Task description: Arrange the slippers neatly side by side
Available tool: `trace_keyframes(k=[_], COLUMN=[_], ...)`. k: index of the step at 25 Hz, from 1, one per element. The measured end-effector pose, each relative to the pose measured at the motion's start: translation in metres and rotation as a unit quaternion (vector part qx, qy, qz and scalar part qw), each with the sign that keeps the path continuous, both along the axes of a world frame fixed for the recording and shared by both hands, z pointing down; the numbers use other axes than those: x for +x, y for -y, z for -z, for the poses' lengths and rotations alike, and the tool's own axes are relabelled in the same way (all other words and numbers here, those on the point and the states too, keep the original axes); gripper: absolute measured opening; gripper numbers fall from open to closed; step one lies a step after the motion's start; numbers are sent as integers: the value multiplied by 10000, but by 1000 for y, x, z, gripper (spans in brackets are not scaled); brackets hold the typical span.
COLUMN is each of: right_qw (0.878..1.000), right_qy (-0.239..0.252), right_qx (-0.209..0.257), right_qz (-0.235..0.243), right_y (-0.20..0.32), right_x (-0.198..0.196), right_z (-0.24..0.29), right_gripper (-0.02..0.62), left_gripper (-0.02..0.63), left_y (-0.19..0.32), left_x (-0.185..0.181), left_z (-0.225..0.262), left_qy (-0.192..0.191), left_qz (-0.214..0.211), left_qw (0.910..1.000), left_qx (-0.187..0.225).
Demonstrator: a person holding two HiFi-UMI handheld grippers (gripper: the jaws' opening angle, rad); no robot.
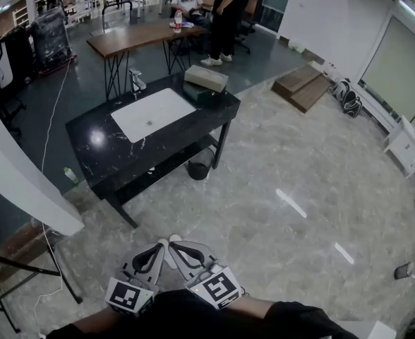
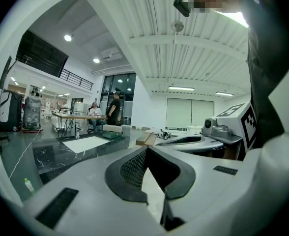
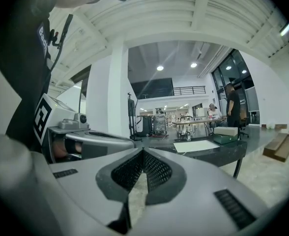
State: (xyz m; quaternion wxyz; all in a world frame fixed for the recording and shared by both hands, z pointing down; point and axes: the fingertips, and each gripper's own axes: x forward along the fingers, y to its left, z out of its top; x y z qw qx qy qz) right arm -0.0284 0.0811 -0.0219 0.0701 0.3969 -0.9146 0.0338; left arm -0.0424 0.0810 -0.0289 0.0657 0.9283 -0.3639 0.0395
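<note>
**Black Stone, Pale Marble, Grey Tools**

At 6 o'clock in the head view, the pale grey plastic left gripper (image 1: 162,246) and the matching right gripper (image 1: 175,244) have black mesh-patterned pads (image 2: 132,169). Each carries a white cube (image 1: 130,295) printed with black square markers. At 11 o'clock, the glossy black stone table (image 1: 98,147) shows thin white veins around a plain white rectangular basin (image 1: 154,113). The polished floor (image 1: 292,182) is marbled beige-grey. At 12 o'clock is a brown wooden table (image 1: 133,35).

The standing person (image 1: 230,13) at the head view's top edge is cut off above the shoulders; a dark object (image 1: 403,270), lower right, is too small to identify.
</note>
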Motion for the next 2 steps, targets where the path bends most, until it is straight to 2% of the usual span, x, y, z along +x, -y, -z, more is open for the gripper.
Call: trace_keyframes(k=[2], right_qw=[10000], right_qy=[-26], right_qx=[26], right_qz=[41], right_y=[-2], right_x=[-2], right_z=[-1], right_gripper=[-2], left_gripper=[0], left_y=[-2], left_x=[0], left_z=[0], left_qy=[9], left_qz=[-26], left_qw=[10000], left_qx=[8])
